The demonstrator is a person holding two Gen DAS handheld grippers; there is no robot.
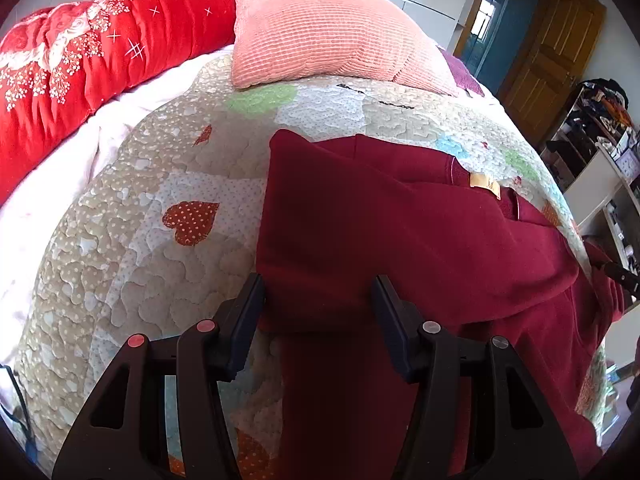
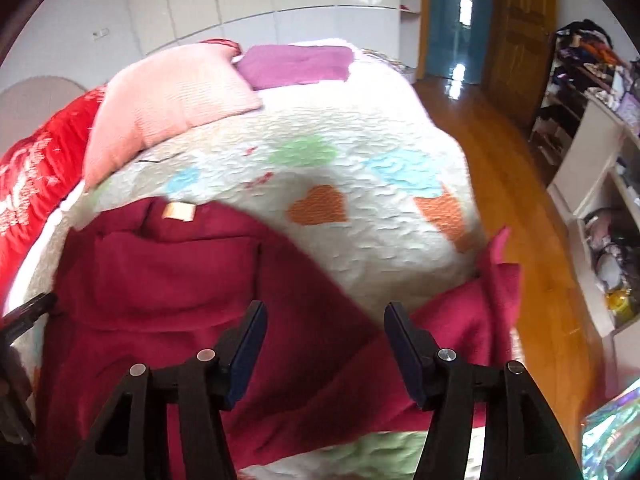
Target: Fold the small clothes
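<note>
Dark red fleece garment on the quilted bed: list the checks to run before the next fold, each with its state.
1. Dark red fleece garment lies on the heart-patterned quilt: ok.
2. Left side folded in, straight edge: ok.
3. Right sleeve folded in: not ok, it spreads toward the bed edge.
4. Left gripper open: ok, nothing pinched.
5. Right gripper open, empty: ok.
6. Pink ribbed pillow clear of the garment: ok.

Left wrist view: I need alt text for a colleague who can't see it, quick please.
The left gripper, open, hovers over a folded-in flap of a dark red garment spread on a heart-patterned quilt. A tan neck label shows near the garment's far edge. A pink ribbed pillow and a red floral duvet lie beyond.
</note>
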